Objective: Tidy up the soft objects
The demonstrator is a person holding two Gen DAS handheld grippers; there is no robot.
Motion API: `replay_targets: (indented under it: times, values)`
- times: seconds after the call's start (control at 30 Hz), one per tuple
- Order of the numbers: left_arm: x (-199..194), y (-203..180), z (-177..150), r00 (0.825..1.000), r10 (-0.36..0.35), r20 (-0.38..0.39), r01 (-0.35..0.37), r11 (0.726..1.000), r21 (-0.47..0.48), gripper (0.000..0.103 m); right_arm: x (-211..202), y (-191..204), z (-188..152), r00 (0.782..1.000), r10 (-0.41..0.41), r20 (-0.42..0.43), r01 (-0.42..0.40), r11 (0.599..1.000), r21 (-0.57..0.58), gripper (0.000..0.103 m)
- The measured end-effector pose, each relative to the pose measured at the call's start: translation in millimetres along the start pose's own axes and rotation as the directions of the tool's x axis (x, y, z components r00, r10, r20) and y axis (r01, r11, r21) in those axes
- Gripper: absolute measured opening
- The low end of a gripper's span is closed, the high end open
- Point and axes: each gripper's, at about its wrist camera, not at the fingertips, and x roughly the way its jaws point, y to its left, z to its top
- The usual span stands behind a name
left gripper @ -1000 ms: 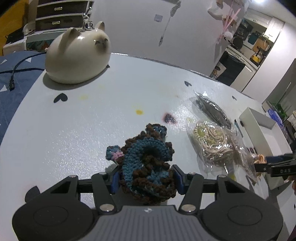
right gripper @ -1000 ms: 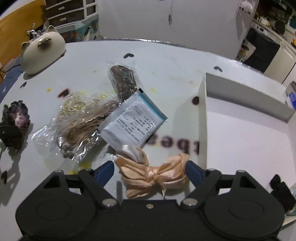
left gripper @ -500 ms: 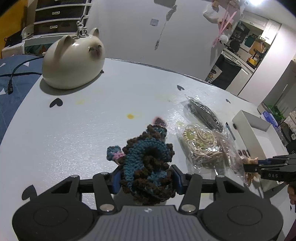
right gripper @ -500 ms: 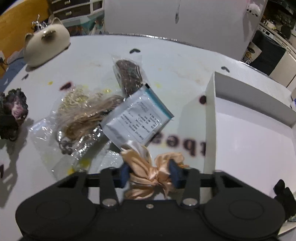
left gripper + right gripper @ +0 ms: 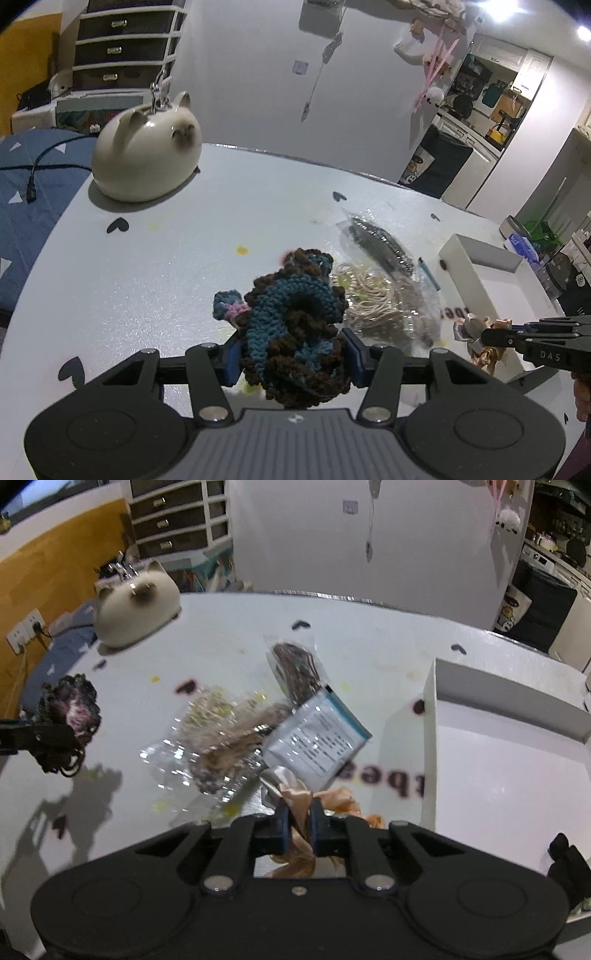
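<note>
Your left gripper (image 5: 291, 349) is clamped on a blue and brown crocheted scrunchie (image 5: 293, 328), its blue pads pressing both sides, the piece lifted above the white table (image 5: 147, 288). Your right gripper (image 5: 298, 825) is clenched tight on a peach satin bow (image 5: 301, 805), which bunches between the narrow pads just above the tabletop. Just beyond the bow lies a white labelled pouch (image 5: 317, 738), overlapping a clear bag of beige cords (image 5: 218, 738) and a bag of dark hair ties (image 5: 297, 668). To the right of them stands an open white box (image 5: 513, 760). At the far edge sits a cream cat-shaped figurine (image 5: 147, 158).
</note>
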Motion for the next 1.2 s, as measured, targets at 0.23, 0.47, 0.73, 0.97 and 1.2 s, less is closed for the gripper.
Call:
replay_targets:
  times: [0.23,0.47,0.73,0.97,1.2]
  values:
    - [-31,-25,-2,0.999,-0.003,0.047,0.003,1.0,0.007,0.053,-40,5,-3,0.995,0.044,0.09,-0.045,0.999,0.009,0.012]
    - [-51,-59,2,0.993,-0.042,0.107,0.043,0.999,-0.005,0.053,-81,0,-6,0.978,0.052,0.203,-0.057,0.998,0.019,0.012]
    - [-53,-122,3,0.988,-0.087,0.127,0.085,0.996,0.021,0.053,-113,-27,-12,0.959,0.07,0.276,-0.086,0.995,0.045,0.012]
    - [-42,-185,-4,0.987,-0.115,0.109,0.11,0.993,0.047,0.053,-132,-71,-27,0.955,0.076,0.287,-0.1,0.993,0.069,0.012]
    - [-17,-251,-10,0.985,-0.146,0.087,0.14,0.988,0.069,0.053,-148,-128,-40,0.952,0.072,0.296,-0.098,0.992,0.075,0.012]
